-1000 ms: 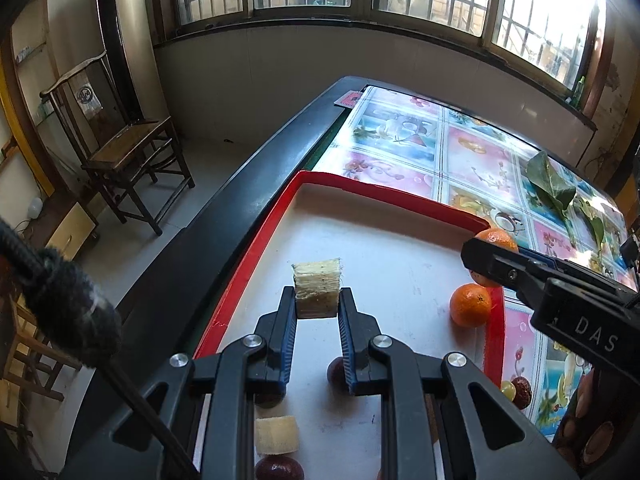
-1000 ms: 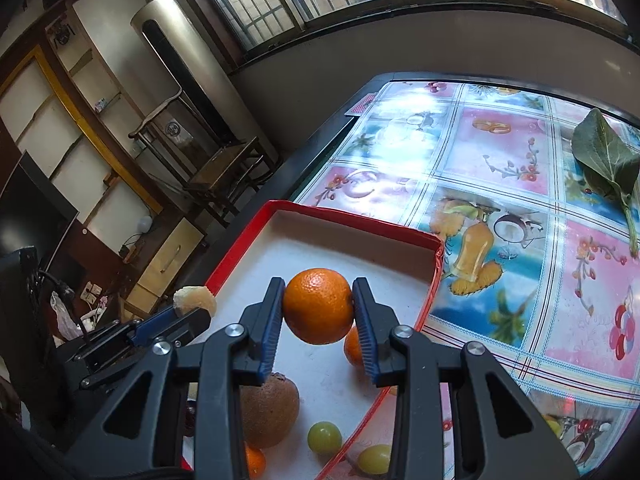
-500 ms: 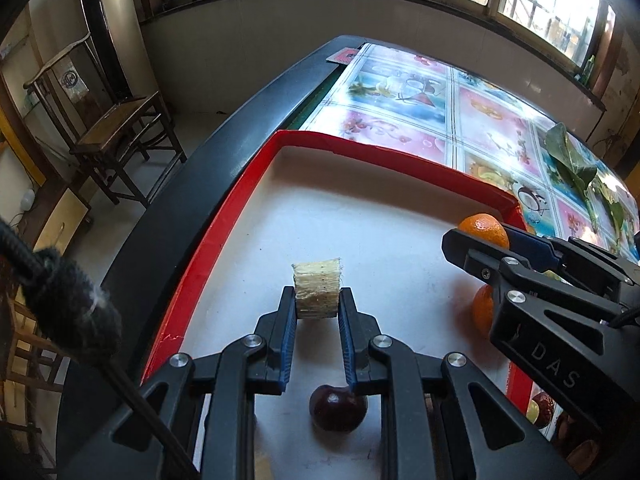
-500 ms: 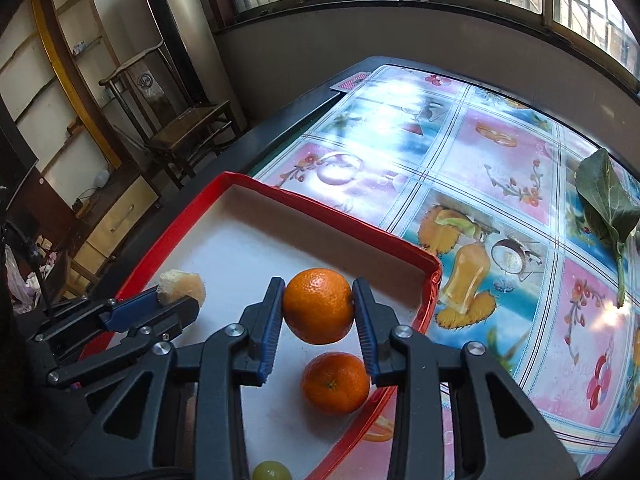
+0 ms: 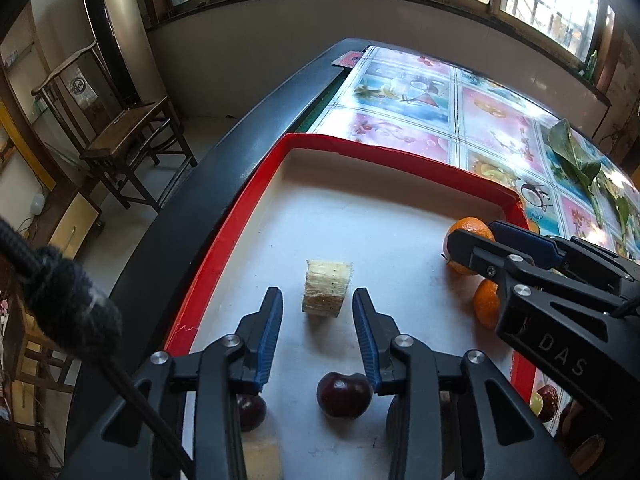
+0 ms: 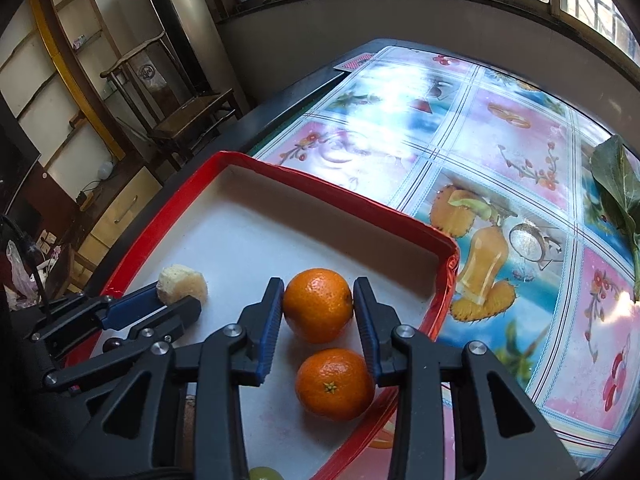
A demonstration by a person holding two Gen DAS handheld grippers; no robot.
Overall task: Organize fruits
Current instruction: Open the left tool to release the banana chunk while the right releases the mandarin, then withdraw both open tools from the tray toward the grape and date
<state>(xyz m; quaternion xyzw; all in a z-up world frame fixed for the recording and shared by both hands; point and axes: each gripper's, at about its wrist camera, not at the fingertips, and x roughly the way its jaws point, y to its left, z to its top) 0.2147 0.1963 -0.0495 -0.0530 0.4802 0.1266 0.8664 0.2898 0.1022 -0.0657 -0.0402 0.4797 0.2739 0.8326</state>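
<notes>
A red-rimmed white tray (image 5: 240, 216) lies on the table. My left gripper (image 5: 318, 300) is open, its jaws apart on either side of a pale fruit chunk (image 5: 326, 288) that stands on the tray floor. The chunk also shows in the right wrist view (image 6: 182, 282). My right gripper (image 6: 319, 304) is around an orange (image 6: 318, 304) low over the tray, with a thin gap at the fingers, so its hold is unclear. A second orange (image 6: 334, 384) lies just behind it. Both oranges show in the left wrist view (image 5: 466, 232), (image 5: 486, 304).
Dark cherries (image 5: 344, 394) and another pale chunk (image 5: 262, 460) lie at the tray's near end. A green grape (image 6: 264, 473) sits by the tray edge. A big green leaf (image 6: 616, 184) lies on the patterned tablecloth (image 6: 500, 152). A wooden chair (image 5: 124, 136) stands left of the table.
My left gripper has opened and set the pale chunk down on the tray. My right gripper has lowered the orange towards the tray floor beside the other orange.
</notes>
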